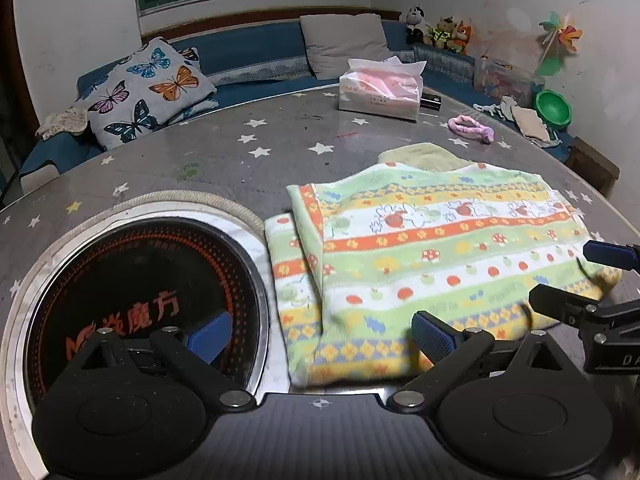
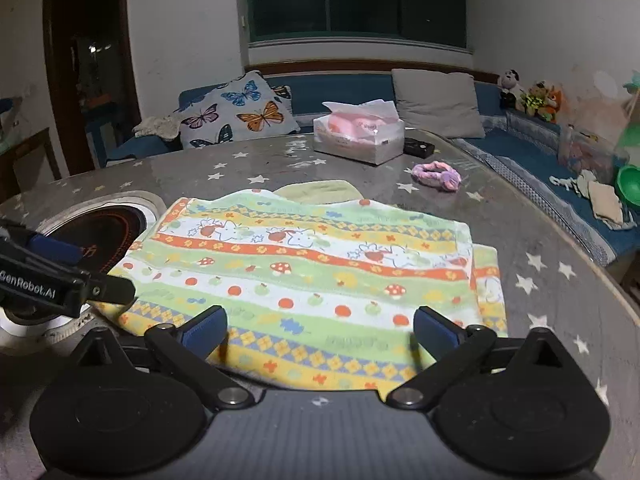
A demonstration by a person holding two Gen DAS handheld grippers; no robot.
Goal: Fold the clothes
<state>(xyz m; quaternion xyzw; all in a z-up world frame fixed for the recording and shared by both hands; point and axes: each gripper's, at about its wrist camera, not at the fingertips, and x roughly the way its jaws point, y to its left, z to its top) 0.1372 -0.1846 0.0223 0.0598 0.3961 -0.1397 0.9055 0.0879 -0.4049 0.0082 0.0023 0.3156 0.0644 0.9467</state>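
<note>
A patterned cloth (image 1: 420, 256) with green, orange and yellow stripes, rabbits and mushrooms lies folded on the round grey star-print table (image 1: 224, 148). It also shows in the right wrist view (image 2: 312, 280). My left gripper (image 1: 320, 334) is open and empty, low over the cloth's near left part. My right gripper (image 2: 320, 328) is open and empty over the cloth's near edge. The right gripper shows at the right edge of the left wrist view (image 1: 580, 276). The left gripper shows at the left edge of the right wrist view (image 2: 80, 268).
A round black induction cooktop (image 1: 140, 300) is set into the table left of the cloth. A pale yellow cloth (image 1: 424, 158) lies behind the patterned one. A tissue pack (image 1: 380, 88), a black box (image 2: 418, 147) and a pink hairband (image 1: 472, 126) sit further back. A blue sofa with cushions (image 1: 148, 88) rings the table.
</note>
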